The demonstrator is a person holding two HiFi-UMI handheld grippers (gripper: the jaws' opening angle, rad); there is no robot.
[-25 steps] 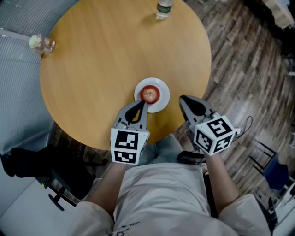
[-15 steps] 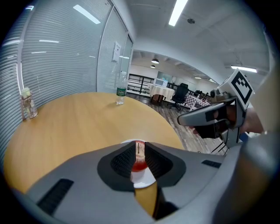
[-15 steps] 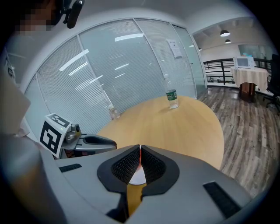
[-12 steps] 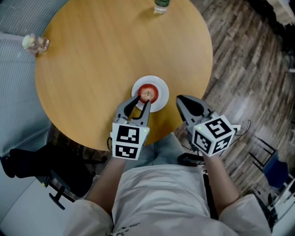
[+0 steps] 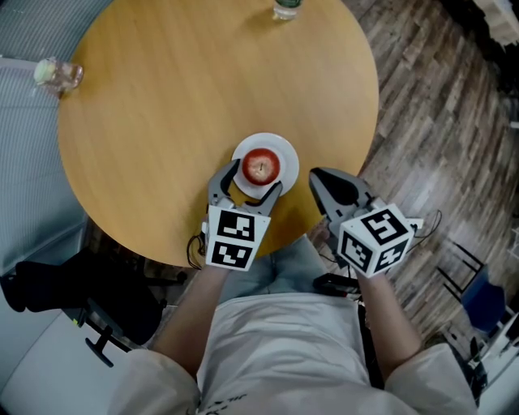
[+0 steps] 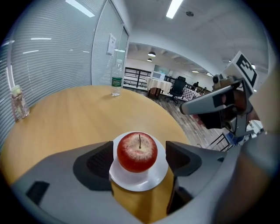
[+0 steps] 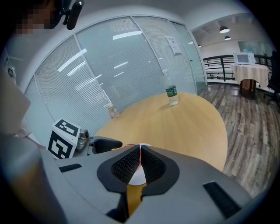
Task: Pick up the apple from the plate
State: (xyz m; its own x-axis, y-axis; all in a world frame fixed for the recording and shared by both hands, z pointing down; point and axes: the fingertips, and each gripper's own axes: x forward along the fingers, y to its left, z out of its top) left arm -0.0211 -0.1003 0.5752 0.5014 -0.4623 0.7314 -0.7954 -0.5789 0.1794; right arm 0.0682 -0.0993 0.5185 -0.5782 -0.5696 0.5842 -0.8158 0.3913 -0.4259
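Observation:
A red apple (image 5: 261,166) sits stem up on a small white plate (image 5: 285,154) near the front edge of the round wooden table (image 5: 178,97). My left gripper (image 5: 249,185) is open; its jaws have just been opening and now stand wide on either side of the plate's near half. In the left gripper view the apple (image 6: 139,151) lies between the fingertips (image 6: 101,160) with a gap on each side, so no pad touches it. My right gripper (image 5: 318,175) hangs shut and empty to the right of the plate, off the table's edge; its closed jaws (image 7: 140,162) hide most of the plate.
A water bottle (image 5: 285,10) stands at the table's far edge, and a small glass jar (image 5: 55,73) at its left edge. A glass wall with blinds (image 6: 48,52) runs along the left. Wooden floor (image 5: 438,121) lies to the right, and a black chair (image 5: 57,292) at lower left.
The left gripper has moved forward and down to the plate, and its jaws have gone from shut to wide open around the apple. The right gripper has stayed put.

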